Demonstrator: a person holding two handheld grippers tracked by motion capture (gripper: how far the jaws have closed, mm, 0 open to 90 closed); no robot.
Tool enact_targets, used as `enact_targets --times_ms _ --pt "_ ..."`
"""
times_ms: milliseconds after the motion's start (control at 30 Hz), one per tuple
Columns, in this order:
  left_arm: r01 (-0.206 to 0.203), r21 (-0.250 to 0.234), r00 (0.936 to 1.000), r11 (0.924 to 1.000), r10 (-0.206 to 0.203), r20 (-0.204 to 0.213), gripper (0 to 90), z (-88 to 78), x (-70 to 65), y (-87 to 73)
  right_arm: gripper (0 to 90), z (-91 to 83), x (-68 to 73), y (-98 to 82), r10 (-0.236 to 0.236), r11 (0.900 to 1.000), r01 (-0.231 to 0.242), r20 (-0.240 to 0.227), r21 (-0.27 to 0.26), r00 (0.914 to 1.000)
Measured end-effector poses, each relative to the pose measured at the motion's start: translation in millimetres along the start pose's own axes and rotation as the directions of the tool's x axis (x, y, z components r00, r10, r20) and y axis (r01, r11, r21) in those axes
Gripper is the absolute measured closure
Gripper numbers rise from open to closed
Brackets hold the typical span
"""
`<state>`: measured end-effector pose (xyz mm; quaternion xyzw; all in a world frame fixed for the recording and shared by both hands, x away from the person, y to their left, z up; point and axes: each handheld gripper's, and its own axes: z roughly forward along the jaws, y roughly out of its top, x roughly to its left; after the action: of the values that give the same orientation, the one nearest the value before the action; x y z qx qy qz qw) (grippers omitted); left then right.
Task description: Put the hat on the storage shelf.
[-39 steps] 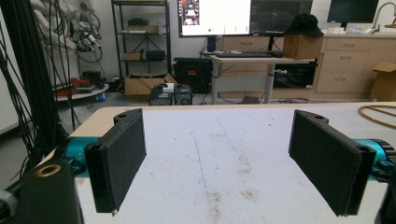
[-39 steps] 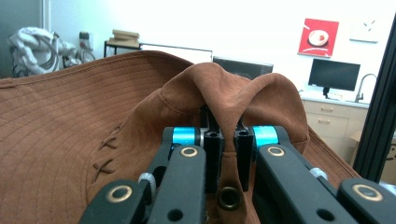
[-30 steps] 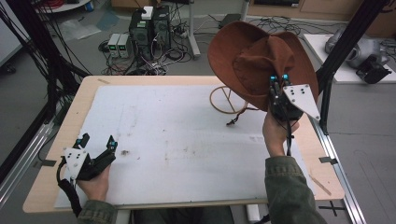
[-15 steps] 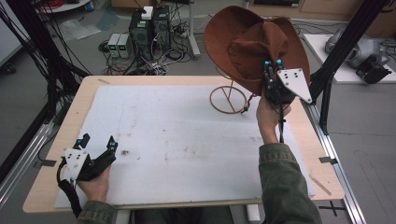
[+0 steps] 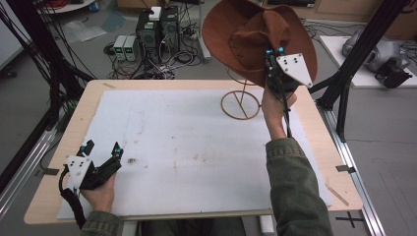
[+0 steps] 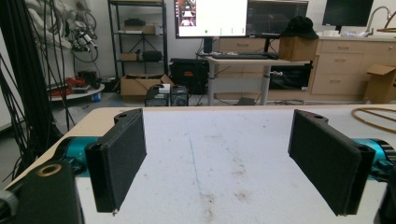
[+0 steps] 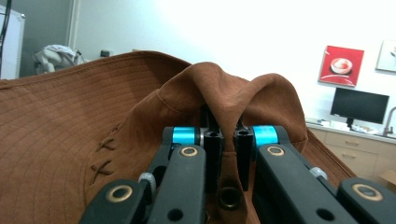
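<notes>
The brown hat [image 5: 255, 37] hangs in the air above the far right part of the table [image 5: 314, 128], its brim reaching out past the far edge. Your right gripper [image 5: 273, 52] has its jaws clamped on a fold of the hat's crown. Below it, the wire stand [image 5: 240, 101] sits on the white mat [image 5: 196, 147], near the far edge. Your left gripper [image 5: 102, 147] rests low at the near left corner, jaws wide apart with nothing between them. The broad middle of the mat lies between your hands.
</notes>
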<state>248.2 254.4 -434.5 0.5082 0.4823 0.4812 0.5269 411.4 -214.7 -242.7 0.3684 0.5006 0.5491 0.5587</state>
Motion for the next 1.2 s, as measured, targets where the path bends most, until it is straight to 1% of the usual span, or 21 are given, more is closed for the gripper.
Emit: enact_targets --times_ms 67,133,233,333,467,600,633,733,867,967,1067,1133,1167,1200 --pt "-0.002 -0.004 1.0 1.0 0.002 0.003 19.3 0.5 -1.2 0.0 87.4 6.7 2.6 3.0 -0.008 1.0 0.008 -0.003 0.001 1.0" --pt "-0.006 0.002 1.0 1.0 0.006 0.007 19.3 0.5 -2.0 -0.1 87.4 11.3 5.4 4.7 -0.015 1.0 0.015 -0.004 0.003 0.9999" --pt "-0.01 0.002 0.9999 0.9999 0.01 0.011 19.3 1.0 -2.0 -0.5 87.4 16.7 8.7 3.4 -0.024 1.0 0.024 -0.014 0.013 0.9996" --pt "-0.005 0.001 0.9999 1.0 0.005 0.009 19.3 0.5 -1.6 -0.4 87.4 19.4 9.5 -0.6 -0.012 0.999 0.013 -0.02 0.039 0.9997" --pt "-0.003 0.0 1.0 1.0 0.003 0.005 19.3 0.3 -0.5 -0.4 87.3 21.2 8.5 -9.9 -0.015 0.998 0.015 -0.002 0.059 0.9999" --pt "-0.007 0.0 1.0 1.0 0.007 0.006 19.3 -0.1 -0.8 -0.2 87.3 24.6 7.1 -16.5 -0.002 0.996 0.001 0.012 0.089 0.9999" --pt "-0.007 0.0 1.0 1.0 0.007 0.006 19.3 0.0 -0.9 -0.2 87.3 25.4 6.9 -17.3 -0.009 0.996 0.008 0.016 0.088 0.9998" --pt "-0.004 0.003 1.0 1.0 0.004 0.007 19.3 0.3 -1.4 -0.5 87.3 25.8 9.5 -18.1 0.004 0.996 -0.005 0.017 0.087 0.9998" --pt "-0.005 -0.001 0.9999 1.0 0.005 0.01 19.4 -0.8 -2.3 0.3 87.3 26.8 14.9 -21.0 -0.016 0.995 0.013 0.027 0.098 0.9995" --pt "-0.007 -0.001 0.9999 1.0 0.007 0.01 19.4 -1.5 -1.3 0.3 87.3 25.5 16.0 -27.0 -0.021 0.996 0.019 0.026 0.085 0.9994" --pt "0.001 0.001 1.0 1.0 -0.001 0.004 19.4 -1.8 -0.7 0.3 87.2 24.2 13.3 -35.6 0.004 0.994 -0.008 0.044 0.107 0.999" --pt "0.003 0.003 1.0 1.0 -0.003 0.005 19.5 -1.5 -1.0 0.4 87.2 21.9 10.9 -39.7 0.027 0.995 -0.033 0.061 0.095 0.9978" --pt "0.003 -0.002 1.0 1.0 -0.003 0.005 19.5 -1.0 -1.7 0.2 87.2 20.9 10.7 -40.8 0.041 0.995 -0.047 0.06 0.093 0.9973" --pt "0.003 0.001 1.0 1.0 -0.003 0.006 19.5 -1.0 -2.0 0.2 87.2 20.9 10.7 -41.1 0.037 0.995 -0.042 0.063 0.088 0.9973"
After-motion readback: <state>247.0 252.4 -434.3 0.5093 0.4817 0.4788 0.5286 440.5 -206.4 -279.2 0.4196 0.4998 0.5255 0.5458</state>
